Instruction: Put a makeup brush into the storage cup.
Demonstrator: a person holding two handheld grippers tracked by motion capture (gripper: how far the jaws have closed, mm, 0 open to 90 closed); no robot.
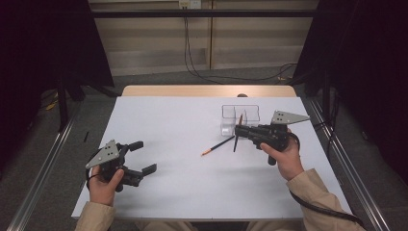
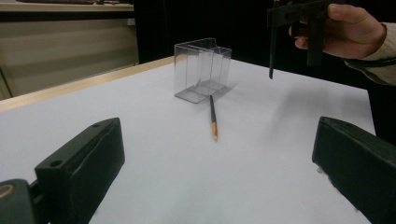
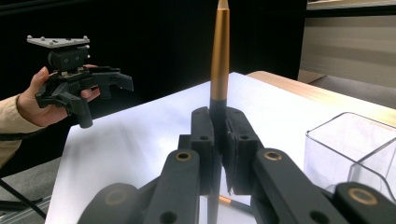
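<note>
My right gripper (image 1: pixel 238 131) (image 3: pixel 219 135) is shut on a pencil (image 1: pixel 237 137) (image 3: pixel 219 60), black with an orange end, held roughly upright just above the table beside a clear plastic box (image 1: pixel 240 115) (image 2: pixel 203 70) (image 3: pixel 350 144). In the left gripper view that held pencil (image 2: pixel 271 51) hangs point-down from the right gripper (image 2: pixel 280 16). A second pencil (image 1: pixel 219 145) (image 2: pixel 213 116) lies flat on the white table in front of the box. My left gripper (image 1: pixel 144 156) (image 2: pixel 219 158) (image 3: pixel 105 100) stands open at the near left with nothing between its jaws.
The white table top (image 1: pixel 183 183) ends in a wooden strip (image 1: pixel 207 90) at the far side. The clear box has inner dividers. Black curtains stand to the left and right, and cables (image 1: pixel 192 67) run over the floor behind.
</note>
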